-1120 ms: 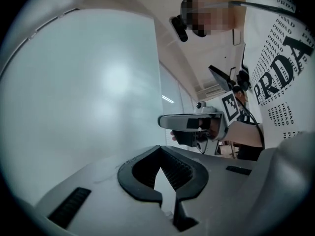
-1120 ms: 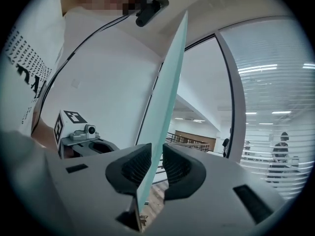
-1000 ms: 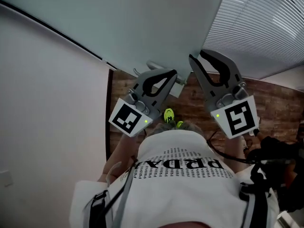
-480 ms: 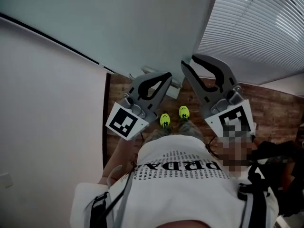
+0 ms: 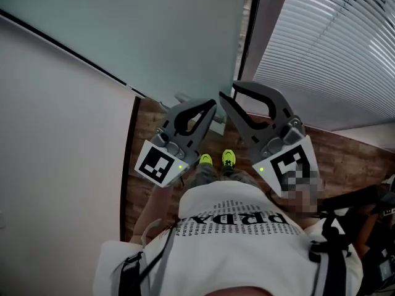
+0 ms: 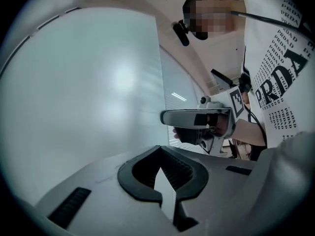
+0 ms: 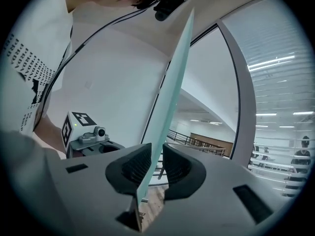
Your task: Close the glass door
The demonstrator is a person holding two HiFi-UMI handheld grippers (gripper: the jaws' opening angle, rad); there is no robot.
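Two grippers, both at the free edge of the glass door (image 5: 136,29); door is a frosted pale-green pane filling the top left of the head view, free edge running down to the jaws, wood floor (image 5: 358,159) below.

Right gripper (image 5: 227,93): jaws straddle that edge, one on each face; in the right gripper view the pane runs up between the black pads (image 7: 179,168) and the tips meet it on both sides, so it reads as clamped on the door edge; the hollow lower down between the pads shows floor through it.

Left gripper (image 5: 210,106): jaw tips together, nothing between them; left gripper view shows only a pale sliver through the hollow behind the tips; it sits just beside the door's near face, close to the edge; contact with the glass: cannot tell.

Grippers are side by side, near each other but apart; each shows in the other's view.

Door not closed: right gripper view has an open gap between the pane edge and the grey frame post (image 7: 241,107), hall and railing visible through it; head view shows only a narrow slot there beside the dark post.

Slatted blinds (image 5: 333,48) right of the post; white wall (image 5: 55,165) left of the door.

Person stands directly behind the grippers; white printed shirt (image 5: 241,245); neon-yellow shoes (image 5: 228,158) on the floor under the jaws.
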